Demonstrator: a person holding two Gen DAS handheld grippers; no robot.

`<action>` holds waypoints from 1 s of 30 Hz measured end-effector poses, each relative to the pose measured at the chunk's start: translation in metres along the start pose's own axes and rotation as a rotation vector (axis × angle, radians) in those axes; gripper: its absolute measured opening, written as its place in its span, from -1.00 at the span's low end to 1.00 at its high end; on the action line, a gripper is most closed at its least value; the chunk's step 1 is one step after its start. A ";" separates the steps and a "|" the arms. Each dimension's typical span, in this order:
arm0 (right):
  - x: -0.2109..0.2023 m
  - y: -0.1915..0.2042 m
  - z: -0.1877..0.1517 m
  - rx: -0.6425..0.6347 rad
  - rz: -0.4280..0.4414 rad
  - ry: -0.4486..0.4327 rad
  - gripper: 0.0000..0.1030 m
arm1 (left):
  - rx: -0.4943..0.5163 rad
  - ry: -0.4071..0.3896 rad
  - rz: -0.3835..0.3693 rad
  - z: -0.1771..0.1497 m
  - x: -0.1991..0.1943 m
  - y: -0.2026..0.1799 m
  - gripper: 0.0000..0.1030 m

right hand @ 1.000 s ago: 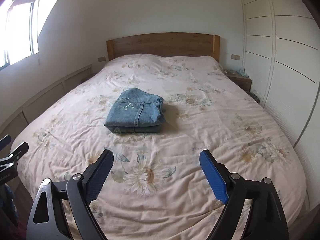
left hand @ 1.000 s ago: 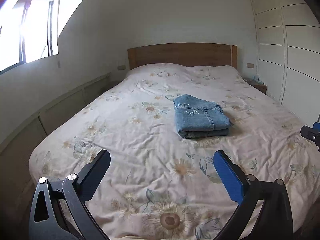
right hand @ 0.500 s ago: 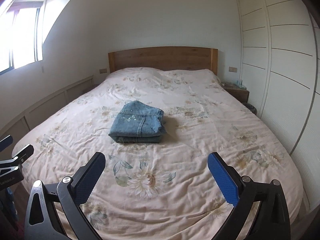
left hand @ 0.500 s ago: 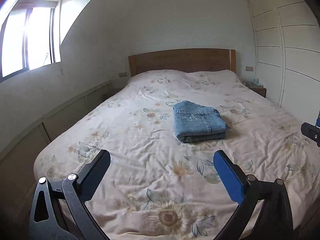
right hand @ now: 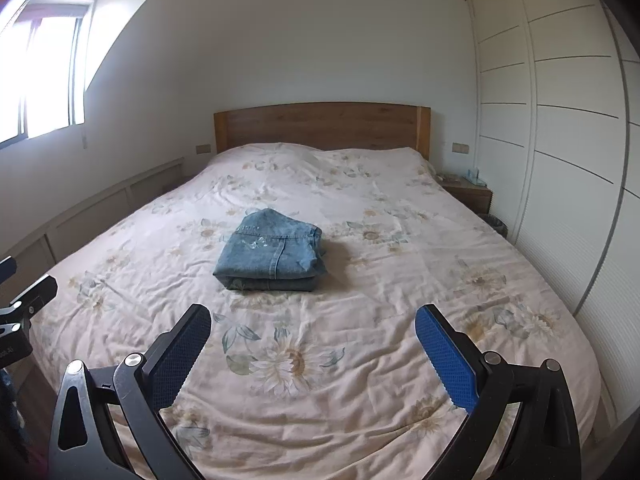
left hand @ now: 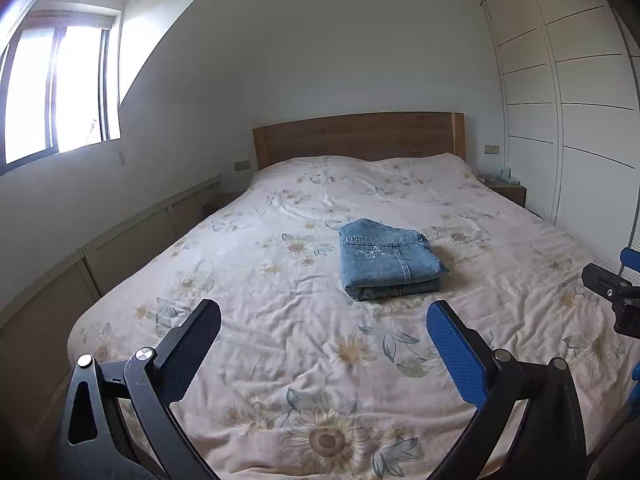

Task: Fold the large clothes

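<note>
Bedroom walls painted white enclose the scene, with a bright window (left hand: pixel 60 92) set high at the left and low panelled cupboards (left hand: pixel 132 236) run along the wall beneath it. At centre, a bed (left hand: pixel 280 320) is shown, covered by a pale spread printed with sunflowers and backed by a wooden headboard (left hand: pixel 360 136). Folded jeans (left hand: pixel 388 260) of light blue denim are seen lying flat on the middle of the spread, stacked in a compact rectangle, well apart from both sets of tongs. Further right, a small bedside table (right hand: pixel 468 192) is placed just beside the headboard, and tall white wardrobe doors (right hand: pixel 560 120) fill the right wall. In the foreground of the left wrist view, the left tongs (left hand: pixel 324 320) are held wide above the foot of the bed, with nothing between the black pad and the blue pad. In the right wrist view, the right tongs (right hand: pixel 312 320) are likewise spread wide and empty; their jaws have just been opening, and only the flowered spread is seen in the gap. Each set of tongs is glimpsed at the edge of the other's view.
</note>
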State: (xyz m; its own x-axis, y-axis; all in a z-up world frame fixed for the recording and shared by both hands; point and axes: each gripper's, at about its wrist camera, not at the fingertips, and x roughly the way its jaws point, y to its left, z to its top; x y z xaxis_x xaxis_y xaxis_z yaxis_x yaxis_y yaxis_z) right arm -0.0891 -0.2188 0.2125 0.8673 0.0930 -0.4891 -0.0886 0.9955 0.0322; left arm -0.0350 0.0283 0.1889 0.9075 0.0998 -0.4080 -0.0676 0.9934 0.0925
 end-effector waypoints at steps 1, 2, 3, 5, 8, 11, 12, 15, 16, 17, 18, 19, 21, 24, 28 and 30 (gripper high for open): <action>0.000 0.000 0.000 0.000 -0.002 0.002 0.98 | 0.000 -0.002 0.002 0.000 -0.001 0.000 0.97; 0.001 0.000 -0.001 0.001 -0.001 0.003 0.98 | 0.000 -0.004 0.004 0.000 -0.001 0.000 0.98; 0.001 -0.001 -0.001 0.002 -0.001 0.004 0.98 | 0.002 -0.006 0.006 0.000 -0.002 0.000 0.97; 0.001 0.000 -0.002 0.003 -0.004 0.003 0.98 | 0.006 -0.006 0.006 0.000 -0.002 0.000 0.97; 0.001 0.000 -0.002 0.000 -0.006 0.003 0.98 | 0.009 -0.005 0.009 0.000 -0.002 -0.002 0.97; 0.001 0.001 -0.003 -0.004 -0.009 0.001 0.98 | 0.015 -0.011 0.016 0.000 -0.002 -0.002 0.97; 0.001 0.001 -0.004 -0.005 -0.010 0.001 0.98 | 0.015 -0.013 0.016 0.000 -0.002 -0.002 0.97; 0.001 0.001 -0.005 -0.010 -0.013 -0.002 0.98 | 0.014 -0.016 0.016 0.000 -0.002 -0.001 0.97; 0.001 0.001 -0.005 -0.009 -0.013 -0.001 0.98 | 0.015 -0.017 0.017 0.000 -0.001 0.000 0.97; 0.001 0.001 -0.005 -0.009 -0.013 -0.001 0.98 | 0.015 -0.018 0.017 -0.001 -0.001 0.000 0.97; 0.001 0.002 -0.005 -0.010 -0.013 -0.001 0.98 | 0.012 -0.019 0.017 -0.001 -0.001 0.000 0.97; 0.002 0.002 -0.005 -0.012 -0.014 0.001 0.98 | 0.012 -0.019 0.016 -0.001 -0.001 0.000 0.97; 0.001 0.002 -0.005 -0.011 -0.014 0.000 0.98 | 0.016 -0.021 0.019 -0.001 0.000 0.000 0.97; 0.001 0.001 -0.006 -0.014 -0.013 0.002 0.98 | 0.029 -0.023 0.023 -0.003 0.000 -0.001 0.98; 0.004 0.000 -0.008 -0.018 -0.014 0.007 0.98 | 0.033 -0.026 0.018 -0.003 0.000 -0.001 0.97; 0.006 -0.001 -0.010 -0.020 -0.016 0.011 0.98 | 0.026 -0.025 0.013 -0.003 0.001 0.000 0.97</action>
State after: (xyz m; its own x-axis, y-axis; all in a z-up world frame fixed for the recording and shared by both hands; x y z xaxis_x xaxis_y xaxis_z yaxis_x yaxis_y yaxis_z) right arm -0.0885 -0.2193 0.2012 0.8632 0.0772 -0.4989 -0.0851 0.9964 0.0071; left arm -0.0358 0.0283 0.1858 0.9168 0.1107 -0.3836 -0.0688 0.9902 0.1214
